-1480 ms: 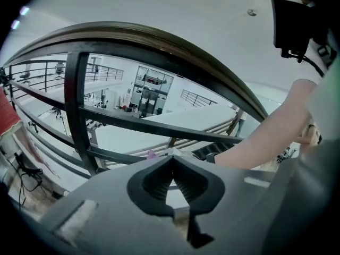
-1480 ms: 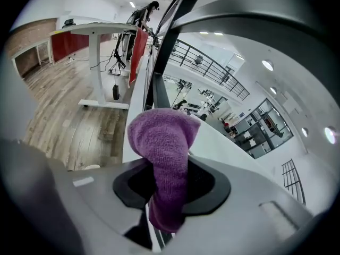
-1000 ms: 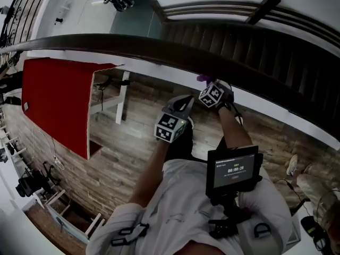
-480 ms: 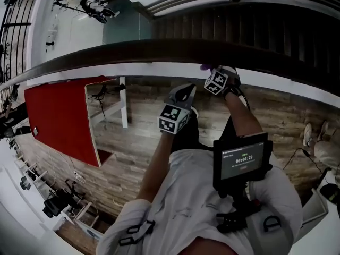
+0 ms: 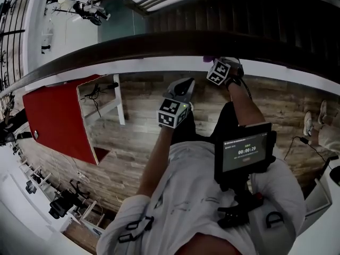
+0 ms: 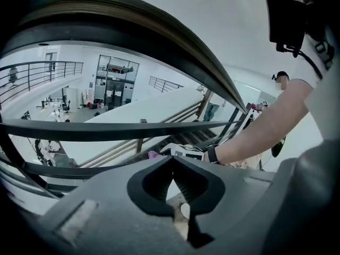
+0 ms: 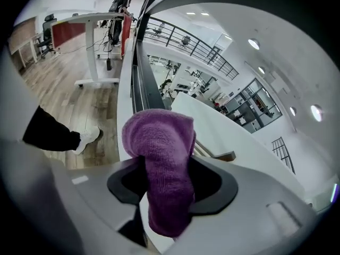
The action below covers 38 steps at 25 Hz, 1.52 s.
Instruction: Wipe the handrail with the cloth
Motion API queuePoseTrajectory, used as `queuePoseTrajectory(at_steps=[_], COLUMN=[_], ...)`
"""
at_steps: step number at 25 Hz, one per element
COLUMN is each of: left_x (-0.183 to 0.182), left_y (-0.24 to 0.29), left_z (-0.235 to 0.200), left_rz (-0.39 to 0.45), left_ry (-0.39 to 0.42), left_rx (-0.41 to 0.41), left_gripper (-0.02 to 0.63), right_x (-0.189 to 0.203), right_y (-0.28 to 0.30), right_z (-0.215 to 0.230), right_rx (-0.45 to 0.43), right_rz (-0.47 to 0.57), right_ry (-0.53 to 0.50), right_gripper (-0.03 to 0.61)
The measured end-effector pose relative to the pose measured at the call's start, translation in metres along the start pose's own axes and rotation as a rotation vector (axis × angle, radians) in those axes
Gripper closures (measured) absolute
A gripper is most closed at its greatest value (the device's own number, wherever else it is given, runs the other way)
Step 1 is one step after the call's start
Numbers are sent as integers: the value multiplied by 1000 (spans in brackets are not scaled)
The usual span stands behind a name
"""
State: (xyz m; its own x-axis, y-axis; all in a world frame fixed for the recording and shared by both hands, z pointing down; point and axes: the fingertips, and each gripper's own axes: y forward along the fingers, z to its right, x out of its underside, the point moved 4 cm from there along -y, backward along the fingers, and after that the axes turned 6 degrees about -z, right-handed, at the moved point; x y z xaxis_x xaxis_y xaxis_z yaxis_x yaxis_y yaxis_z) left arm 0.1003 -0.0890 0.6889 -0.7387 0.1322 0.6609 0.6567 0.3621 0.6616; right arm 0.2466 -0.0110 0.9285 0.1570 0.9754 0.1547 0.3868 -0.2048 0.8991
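Note:
The dark wooden handrail (image 5: 133,47) runs across the head view just beyond both grippers and arcs overhead in the left gripper view (image 6: 159,31). My right gripper (image 5: 219,62) is up against the rail. Its jaws have just been opening, and the purple cloth (image 7: 159,153) sits bunched and loose between them, hanging past the tips. A scrap of the cloth (image 5: 211,59) shows at the rail. My left gripper (image 5: 182,86) hovers below the rail, to the left of the right one. It is shut with its tips meeting (image 6: 172,161) and nothing in them.
A red desk panel (image 5: 53,116) with white legs (image 5: 119,105) stands on the wooden floor (image 5: 133,158) at the left. Dark stairs (image 5: 239,9) drop away beyond the rail. A screen (image 5: 247,150) hangs on the person's chest. Another person (image 6: 281,81) stands far off.
Both grippers have slid sideways along the rail, and the head view has turned with them. The cloth is still at the right gripper.

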Motion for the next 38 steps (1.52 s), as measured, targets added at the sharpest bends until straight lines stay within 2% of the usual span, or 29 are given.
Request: queuePoseTrajectory(at_steps=[10, 14, 20, 27, 35, 38], left_x=[8, 14, -3, -2, -9, -23], left_y=[16, 28, 72, 111, 151, 182], left_z=[-1, 6, 62, 106, 159, 188], left_rz=[-14, -16, -36, -53, -70, -76], left_ry=[37, 53, 72, 95, 128, 147], left_rx=[42, 62, 101, 142, 192, 208], left_gripper=[612, 612, 612, 612, 612, 612], right_x=[22, 44, 114, 194, 258, 297], right_y=[1, 5, -3, -5, -12, -12], right_z=[-7, -13, 20, 41, 63, 83], right_rx=[52, 84, 113, 155, 185, 204], right_rz=[-10, -24, -42, -92, -109, -108], right_ry=[-68, -96, -102, -80, -90, -95], right_gripper=[374, 374, 374, 374, 373, 373])
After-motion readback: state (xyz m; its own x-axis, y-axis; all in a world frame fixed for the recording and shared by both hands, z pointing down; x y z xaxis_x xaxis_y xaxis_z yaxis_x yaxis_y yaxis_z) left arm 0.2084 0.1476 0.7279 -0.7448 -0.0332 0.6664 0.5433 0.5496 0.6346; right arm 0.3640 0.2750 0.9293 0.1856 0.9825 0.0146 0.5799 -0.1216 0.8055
